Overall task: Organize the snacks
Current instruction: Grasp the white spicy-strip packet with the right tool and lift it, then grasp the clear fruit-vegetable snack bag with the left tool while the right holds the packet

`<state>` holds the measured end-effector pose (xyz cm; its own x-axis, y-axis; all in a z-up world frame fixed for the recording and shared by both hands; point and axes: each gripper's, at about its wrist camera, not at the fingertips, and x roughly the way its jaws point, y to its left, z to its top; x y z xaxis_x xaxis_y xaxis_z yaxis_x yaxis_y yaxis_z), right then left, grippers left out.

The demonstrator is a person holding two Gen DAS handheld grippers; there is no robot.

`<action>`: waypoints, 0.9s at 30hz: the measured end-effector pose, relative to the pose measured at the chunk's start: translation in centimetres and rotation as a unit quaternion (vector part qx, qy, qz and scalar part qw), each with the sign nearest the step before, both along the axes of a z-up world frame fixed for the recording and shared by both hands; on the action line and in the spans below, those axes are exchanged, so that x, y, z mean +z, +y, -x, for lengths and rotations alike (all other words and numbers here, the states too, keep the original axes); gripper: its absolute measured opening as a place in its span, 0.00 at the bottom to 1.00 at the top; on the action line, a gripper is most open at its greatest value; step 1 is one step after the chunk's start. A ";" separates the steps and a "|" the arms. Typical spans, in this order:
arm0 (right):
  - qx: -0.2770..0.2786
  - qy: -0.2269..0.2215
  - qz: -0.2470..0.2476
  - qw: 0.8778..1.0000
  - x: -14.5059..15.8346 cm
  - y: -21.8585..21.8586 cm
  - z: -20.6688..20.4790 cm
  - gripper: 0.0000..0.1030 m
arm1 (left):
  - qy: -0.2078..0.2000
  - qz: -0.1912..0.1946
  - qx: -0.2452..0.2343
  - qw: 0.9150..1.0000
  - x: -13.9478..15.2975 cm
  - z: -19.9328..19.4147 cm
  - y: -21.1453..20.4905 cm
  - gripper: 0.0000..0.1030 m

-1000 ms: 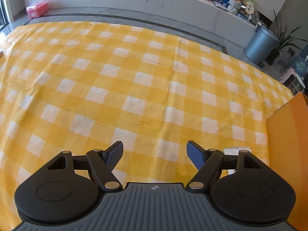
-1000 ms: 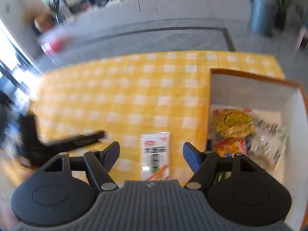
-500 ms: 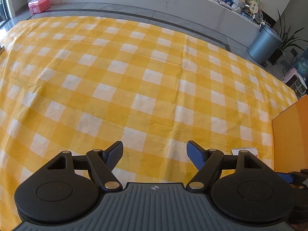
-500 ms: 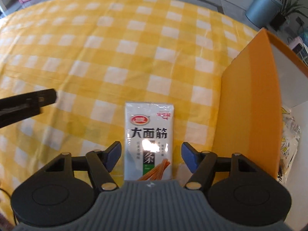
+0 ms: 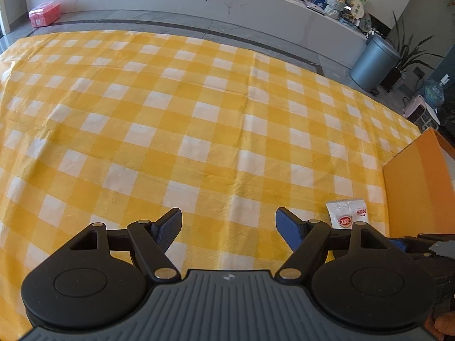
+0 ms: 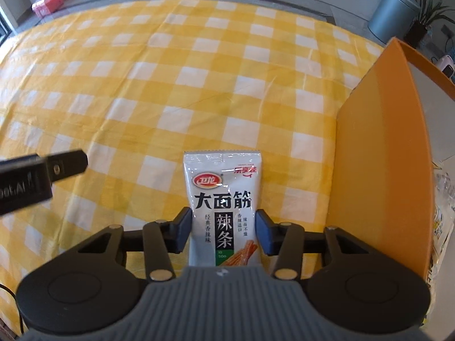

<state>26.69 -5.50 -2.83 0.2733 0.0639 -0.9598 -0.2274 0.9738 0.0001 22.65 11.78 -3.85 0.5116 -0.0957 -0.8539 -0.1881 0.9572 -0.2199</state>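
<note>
Right wrist view alone shows the right gripper point(image 6: 223, 224) with its blue pads touching both long edges of the white snack packet point(image 6: 223, 199), which lies flat on the checked cloth point(image 6: 142, 85); the orange box point(image 6: 378, 147) stands just right of the fingers. Left wrist view shows the left gripper point(image 5: 229, 221) spread wide with only cloth between. Half a second ago the right jaws stood clear of the packet; they have just been closing on it.

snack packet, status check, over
Right claw just closing around the snack packet. Left claw open, empty. Orange box beside it, nothing between.
</note>
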 end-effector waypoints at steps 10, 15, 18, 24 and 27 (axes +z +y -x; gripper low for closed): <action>-0.014 -0.073 -0.051 0.996 6.9 -1.6 1.3 0.44 | -0.030 0.069 -0.015 0.997 1.9 1.3 -0.2 0.86; -0.023 -0.131 -0.080 0.988 12.5 -3.2 4.0 0.44 | -0.047 0.075 -0.023 0.996 3.0 3.3 -1.5 0.86; -0.026 -0.153 -0.085 0.984 15.2 -4.8 6.8 0.44 | -0.038 0.091 -0.054 0.994 3.2 4.0 -2.8 0.86; -0.022 -0.136 -0.114 0.984 16.9 -8.5 12.1 0.45 | -0.063 0.135 -0.121 0.981 4.5 6.5 -5.4 0.87; -0.020 -0.140 -0.110 0.984 17.1 -10.0 14.1 0.45 | -0.082 0.099 -0.213 0.969 5.9 7.5 -7.9 0.89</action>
<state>12.54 -15.53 14.28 0.5318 0.2457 -0.8105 -0.2107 0.9653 0.1545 15.18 3.87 2.02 0.5169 -0.4822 -0.7073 0.2677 0.8759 -0.4014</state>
